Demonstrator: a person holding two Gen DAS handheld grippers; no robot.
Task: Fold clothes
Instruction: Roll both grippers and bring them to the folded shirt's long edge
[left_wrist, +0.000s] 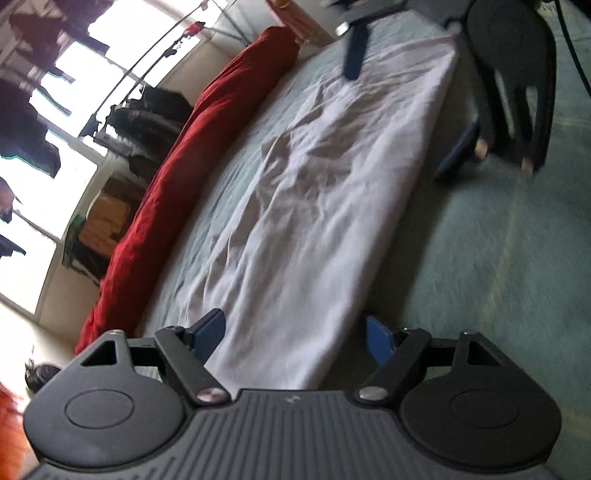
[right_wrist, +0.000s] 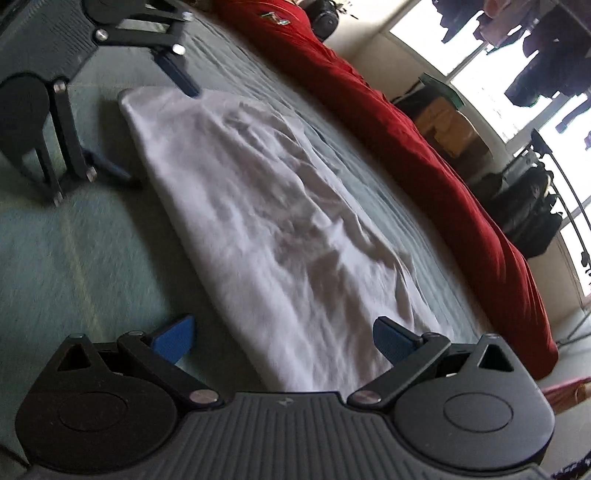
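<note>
A white garment (left_wrist: 314, 184) lies folded into a long wrinkled strip on the grey-green bed sheet (left_wrist: 498, 240). My left gripper (left_wrist: 293, 338) is open, its blue fingers straddling the strip's near end just above the sheet. At the far end, my right gripper (left_wrist: 397, 123) is also open, one finger on each side of the cloth. The right wrist view shows the same garment (right_wrist: 258, 206) from the opposite end, with my right gripper (right_wrist: 283, 339) spread wide around it and my left gripper (right_wrist: 161, 133) at the far corner. Neither gripper pinches any cloth.
A rolled red duvet (left_wrist: 184, 158) (right_wrist: 424, 147) runs along the bed's far side. Beyond it stand cardboard boxes (right_wrist: 454, 133), dark bags (right_wrist: 528, 206), a drying rack and clothes hanging before bright windows. Bare sheet (right_wrist: 55, 240) lies on the garment's other side.
</note>
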